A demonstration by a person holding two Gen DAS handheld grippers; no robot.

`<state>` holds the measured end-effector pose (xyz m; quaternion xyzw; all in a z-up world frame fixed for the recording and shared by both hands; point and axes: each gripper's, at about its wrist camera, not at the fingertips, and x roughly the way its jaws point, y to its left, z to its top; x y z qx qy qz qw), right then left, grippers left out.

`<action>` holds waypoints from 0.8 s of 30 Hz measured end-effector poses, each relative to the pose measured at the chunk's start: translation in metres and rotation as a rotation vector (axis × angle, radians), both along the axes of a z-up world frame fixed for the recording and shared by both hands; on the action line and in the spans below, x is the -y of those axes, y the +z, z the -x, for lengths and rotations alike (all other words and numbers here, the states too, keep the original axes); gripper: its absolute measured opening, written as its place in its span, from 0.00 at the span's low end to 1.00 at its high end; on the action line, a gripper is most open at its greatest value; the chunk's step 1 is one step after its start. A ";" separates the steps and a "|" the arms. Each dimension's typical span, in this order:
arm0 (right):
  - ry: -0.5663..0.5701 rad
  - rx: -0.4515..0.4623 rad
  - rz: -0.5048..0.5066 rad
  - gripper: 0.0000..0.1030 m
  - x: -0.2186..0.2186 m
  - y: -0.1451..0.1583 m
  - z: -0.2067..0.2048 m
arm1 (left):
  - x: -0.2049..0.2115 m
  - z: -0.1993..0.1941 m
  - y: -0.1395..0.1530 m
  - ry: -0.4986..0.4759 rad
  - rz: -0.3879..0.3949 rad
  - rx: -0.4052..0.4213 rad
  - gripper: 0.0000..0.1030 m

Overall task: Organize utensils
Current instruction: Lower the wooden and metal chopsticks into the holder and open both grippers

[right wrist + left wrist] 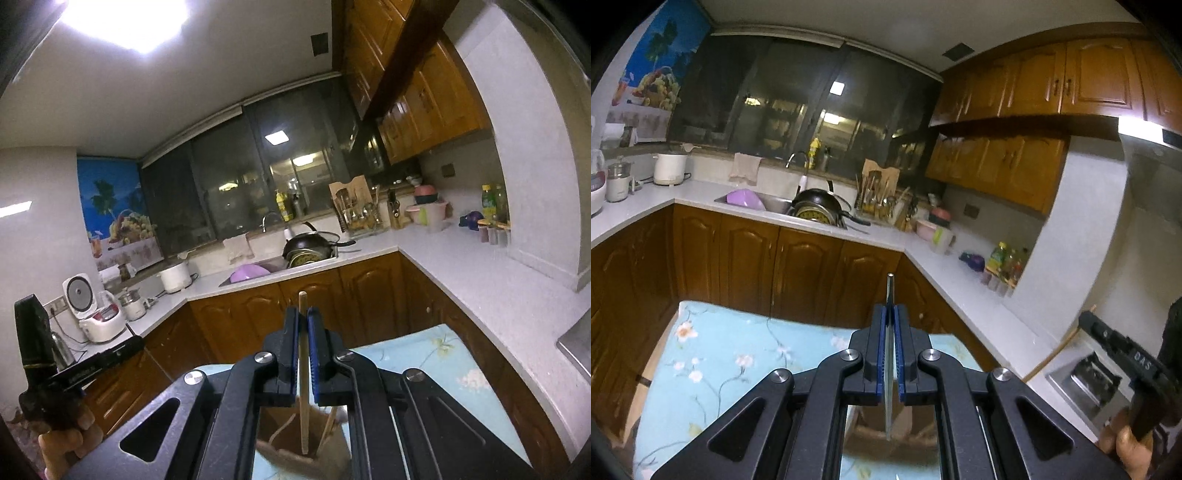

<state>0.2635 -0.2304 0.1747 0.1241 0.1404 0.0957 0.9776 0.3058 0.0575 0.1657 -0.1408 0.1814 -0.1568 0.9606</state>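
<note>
Left gripper [889, 314] is clamped on a thin metal utensil [889, 291]; right gripper [303, 321] pinches a wooden chopstick [303, 354]. Both items are airborne above the floral-cloth table [713, 354]; placement remains outstanding.

- The left gripper [890, 314] points forward and a little downward, its jaws closed flat on a thin metal utensil [889, 291] that stands up between the blue pads [881, 350].
- The right gripper [303, 321] is angled the same way, jaws clamped on a slim wooden stick [303, 369].
- A hand [1126, 443] grips the right gripper's handle at the left wrist view's lower right.
- The other hand [62, 443] shows at the right wrist view's lower left.
</note>
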 end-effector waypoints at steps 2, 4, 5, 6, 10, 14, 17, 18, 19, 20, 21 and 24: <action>-0.009 -0.001 0.012 0.05 -0.002 -0.005 -0.010 | 0.005 -0.015 -0.008 0.018 0.003 0.006 0.02; -0.011 -0.012 0.020 0.05 -0.004 -0.013 -0.019 | 0.013 -0.023 -0.020 0.033 -0.003 0.001 0.02; -0.012 -0.019 0.024 0.05 -0.006 -0.017 -0.021 | 0.016 -0.028 -0.027 0.038 -0.006 -0.003 0.02; -0.013 -0.027 0.026 0.05 -0.007 -0.022 -0.024 | 0.019 -0.029 -0.032 0.042 -0.009 -0.007 0.02; -0.012 -0.071 0.034 0.05 -0.010 -0.050 -0.031 | 0.032 -0.039 -0.059 0.049 -0.020 -0.045 0.02; -0.011 -0.113 0.036 0.05 -0.012 -0.073 -0.034 | 0.040 -0.046 -0.080 0.039 -0.029 -0.088 0.02; -0.015 -0.149 0.027 0.05 -0.010 -0.088 -0.037 | 0.042 -0.052 -0.093 0.036 -0.028 -0.120 0.02; -0.015 -0.158 0.026 0.05 -0.009 -0.092 -0.038 | 0.041 -0.054 -0.096 0.035 -0.028 -0.130 0.03; -0.014 -0.167 0.025 0.05 -0.009 -0.095 -0.038 | 0.041 -0.057 -0.098 0.024 -0.021 -0.137 0.03; -0.012 -0.176 0.026 0.05 -0.010 -0.097 -0.039 | 0.037 -0.058 -0.099 0.017 -0.020 -0.141 0.03; -0.016 -0.168 0.029 0.05 -0.010 -0.097 -0.037 | 0.036 -0.059 -0.097 0.017 -0.025 -0.137 0.03; -0.016 -0.175 0.034 0.05 -0.010 -0.096 -0.037 | 0.038 -0.063 -0.090 0.023 -0.045 -0.127 0.03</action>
